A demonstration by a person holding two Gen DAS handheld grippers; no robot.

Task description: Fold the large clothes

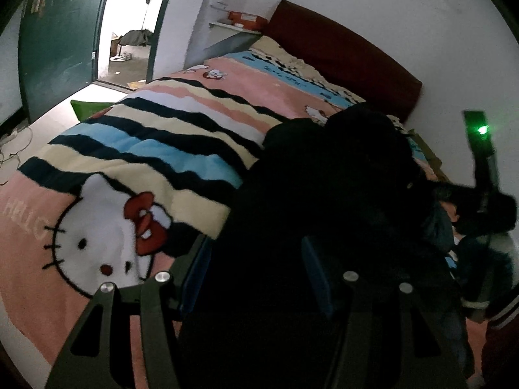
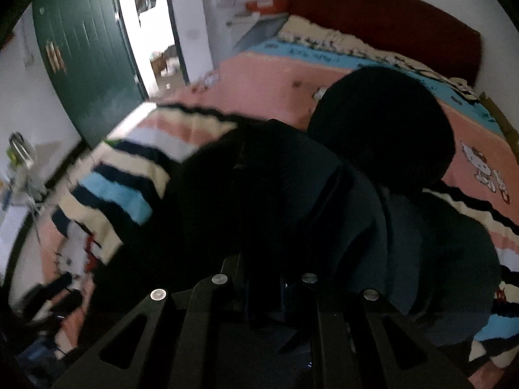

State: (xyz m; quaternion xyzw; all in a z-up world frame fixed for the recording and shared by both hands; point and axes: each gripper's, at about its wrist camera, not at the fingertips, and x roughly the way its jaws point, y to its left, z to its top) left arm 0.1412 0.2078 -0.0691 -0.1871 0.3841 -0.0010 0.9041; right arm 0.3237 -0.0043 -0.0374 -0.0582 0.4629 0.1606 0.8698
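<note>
A large black garment point(image 1: 324, 188) lies bunched on the bed over a Hello Kitty blanket point(image 1: 107, 194). My left gripper point(image 1: 256, 265) has its blue-padded fingers point(image 1: 314, 272) wide apart with black cloth lying between them. The right gripper shows at the right of the left wrist view point(image 1: 473, 207) with a green light, down at the garment's far side. In the right wrist view the garment point(image 2: 292, 194) fills the centre, its round dark hood point(image 2: 382, 129) beyond. My right gripper point(image 2: 262, 288) has its fingers close together on a fold of the black cloth.
The bed has a dark red headboard point(image 1: 343, 52) against the white wall. A green door point(image 1: 61, 35) stands open at the left onto a bright room. A shelf with an orange box point(image 1: 245, 17) is by the bed head. Cables lie on the floor point(image 1: 13, 149) at the left.
</note>
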